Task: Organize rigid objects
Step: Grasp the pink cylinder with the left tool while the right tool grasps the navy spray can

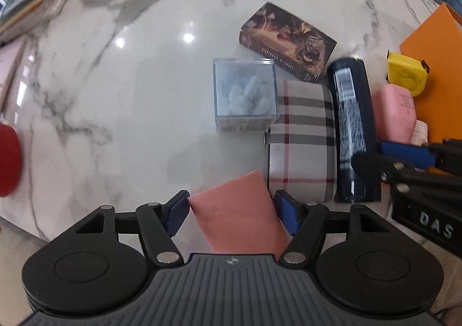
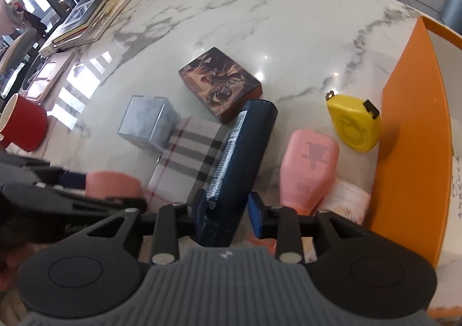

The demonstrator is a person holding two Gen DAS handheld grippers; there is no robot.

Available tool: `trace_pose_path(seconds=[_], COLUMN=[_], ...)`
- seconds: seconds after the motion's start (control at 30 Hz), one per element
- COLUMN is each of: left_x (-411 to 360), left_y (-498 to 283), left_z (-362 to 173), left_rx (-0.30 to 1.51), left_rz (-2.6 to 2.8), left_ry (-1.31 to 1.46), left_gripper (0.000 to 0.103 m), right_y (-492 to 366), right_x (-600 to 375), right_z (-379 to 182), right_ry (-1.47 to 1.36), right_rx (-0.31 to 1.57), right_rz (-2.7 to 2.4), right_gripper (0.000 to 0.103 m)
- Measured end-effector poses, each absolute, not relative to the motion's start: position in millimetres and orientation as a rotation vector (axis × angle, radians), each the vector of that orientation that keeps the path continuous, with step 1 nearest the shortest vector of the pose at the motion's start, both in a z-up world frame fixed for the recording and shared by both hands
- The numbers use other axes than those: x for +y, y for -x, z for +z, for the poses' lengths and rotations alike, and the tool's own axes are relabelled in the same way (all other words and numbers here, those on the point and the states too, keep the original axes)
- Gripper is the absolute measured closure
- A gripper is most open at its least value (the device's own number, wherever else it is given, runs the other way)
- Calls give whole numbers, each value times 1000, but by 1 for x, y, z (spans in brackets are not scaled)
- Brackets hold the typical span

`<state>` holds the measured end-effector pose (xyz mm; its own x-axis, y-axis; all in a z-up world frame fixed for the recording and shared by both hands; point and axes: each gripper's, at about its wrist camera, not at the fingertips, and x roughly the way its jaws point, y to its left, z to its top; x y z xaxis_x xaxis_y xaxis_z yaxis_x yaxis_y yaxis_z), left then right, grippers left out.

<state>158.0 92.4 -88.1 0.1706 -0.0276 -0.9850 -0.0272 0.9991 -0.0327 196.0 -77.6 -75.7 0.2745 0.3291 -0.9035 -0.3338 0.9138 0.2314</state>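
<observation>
My left gripper [image 1: 232, 210] is shut on a pink flat box [image 1: 239, 213], held just above the marble table near its front edge; the box also shows in the right wrist view [image 2: 112, 183]. My right gripper [image 2: 228, 210] has its blue pads around the lower end of a dark blue cylinder [image 2: 239, 158], which lies on the table; it also shows in the left wrist view [image 1: 353, 124]. Beside it lie a plaid case [image 1: 303, 135], a clear plastic box [image 1: 245, 95], a patterned brown box [image 1: 288, 40], a pink bottle [image 2: 309, 164] and a yellow tape measure [image 2: 353, 126].
An orange box [image 2: 415, 135] stands at the right edge. A red mug [image 2: 24, 126] stands at the left. Stacked books [image 2: 86, 17] lie at the far left. A white jar [image 2: 349, 201] sits below the pink bottle.
</observation>
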Motion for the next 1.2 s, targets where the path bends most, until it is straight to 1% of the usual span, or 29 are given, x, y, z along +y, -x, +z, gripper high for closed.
trace_pose_path(seconds=[0.23, 0.4, 0.47, 0.53, 0.63, 0.77, 0.87, 1.03, 1.2], left_x=[90, 93, 92, 90, 89, 83, 81, 83, 83], left_y=[-158, -158, -157, -156, -155, -154, -156, -157, -157], left_z=[-88, -89, -89, -88, -86, -81, -82, -85, -85], left_rx=[1412, 1422, 1418, 1413, 1400, 1357, 1359, 1372, 1379], left_rz=[-24, -45, -54, -66, -60, -14, -9, -2, -4], left_ry=[23, 54, 48, 45, 37, -36, -52, -30, -45], left_gripper=[23, 22, 24, 31, 34, 34, 34, 29, 28], right_y=[-210, -217, -219, -219, -213, -198, -189, -193, -202], right_x=[-73, -76, -78, -79, -77, -75, -74, -72, -69], right_z=[-89, -95, -96, -96, -94, -92, -92, -93, -98], right_ry=[6, -31, -46, -50, -10, 50, 76, 83, 96], right_rx=[1237, 1242, 1245, 1245, 1231, 1250, 1258, 1249, 1239], right_rz=[433, 428, 431, 433, 428, 460, 473, 462, 444], right_gripper=[60, 59, 60, 63, 63, 63, 63, 61, 60])
